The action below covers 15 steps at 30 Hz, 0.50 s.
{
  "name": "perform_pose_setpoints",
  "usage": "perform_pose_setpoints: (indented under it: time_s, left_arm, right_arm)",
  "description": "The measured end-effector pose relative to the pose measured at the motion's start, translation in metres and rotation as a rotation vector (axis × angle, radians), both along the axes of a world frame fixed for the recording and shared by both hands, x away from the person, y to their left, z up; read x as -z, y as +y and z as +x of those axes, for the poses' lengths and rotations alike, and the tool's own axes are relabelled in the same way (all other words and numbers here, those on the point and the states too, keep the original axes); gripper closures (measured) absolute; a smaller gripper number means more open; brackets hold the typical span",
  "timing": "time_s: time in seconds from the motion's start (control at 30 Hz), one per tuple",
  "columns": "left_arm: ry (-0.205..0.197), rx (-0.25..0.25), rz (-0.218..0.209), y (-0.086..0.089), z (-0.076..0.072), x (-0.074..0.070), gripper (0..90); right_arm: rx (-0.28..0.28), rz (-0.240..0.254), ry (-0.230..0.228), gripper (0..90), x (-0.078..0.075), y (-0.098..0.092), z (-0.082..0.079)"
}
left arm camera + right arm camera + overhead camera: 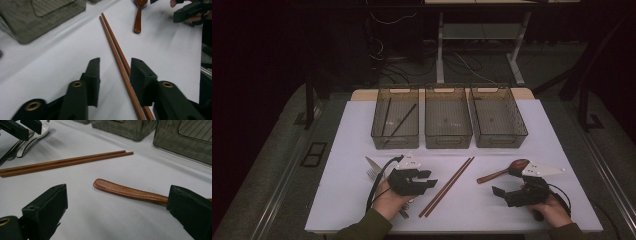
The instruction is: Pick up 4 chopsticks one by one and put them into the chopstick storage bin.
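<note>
A pair of brown chopsticks (447, 186) lies slanted on the white table top (522, 145). My left gripper (432, 180) is low over their near part. In the left gripper view the chopsticks (113, 42) run between the jaws of the left gripper (115, 62), close to the right one, and the pads stand apart from them. A wooden spoon (502, 172) lies to the right. My right gripper (117, 191) is open wide, with the spoon's handle (120, 190) lying on the table between its jaws, untouched.
Three smoky clear bins stand in a row at the back: the left bin (394, 141) holds dark chopsticks, then the middle bin (448, 141) and the right bin (502, 141). Metal cutlery (373, 170) and a white spoon (43, 128) lie left of my left hand.
</note>
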State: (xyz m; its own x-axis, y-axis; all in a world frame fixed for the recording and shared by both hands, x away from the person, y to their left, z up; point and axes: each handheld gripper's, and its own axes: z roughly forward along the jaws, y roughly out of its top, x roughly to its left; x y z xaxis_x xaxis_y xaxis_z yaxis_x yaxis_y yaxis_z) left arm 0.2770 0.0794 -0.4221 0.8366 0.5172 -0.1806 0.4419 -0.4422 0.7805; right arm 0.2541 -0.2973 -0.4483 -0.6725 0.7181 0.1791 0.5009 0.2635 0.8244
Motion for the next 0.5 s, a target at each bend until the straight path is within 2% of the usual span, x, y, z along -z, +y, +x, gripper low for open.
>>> perform_pose_setpoints:
  time_s: [0.3,0.5]
  left_arm:
    - [0.039,0.053,0.039,-0.015,-0.001,0.01,73.6]
    - [0.058,0.056,0.043,-0.018,-0.002,0.013,79.3]
  right_arm:
    - [-0.003,-0.003,-0.001,2.9,0.0,0.0,0.0]
    - [-0.004,-0.004,0.001,2.9,0.0,0.001,0.0]
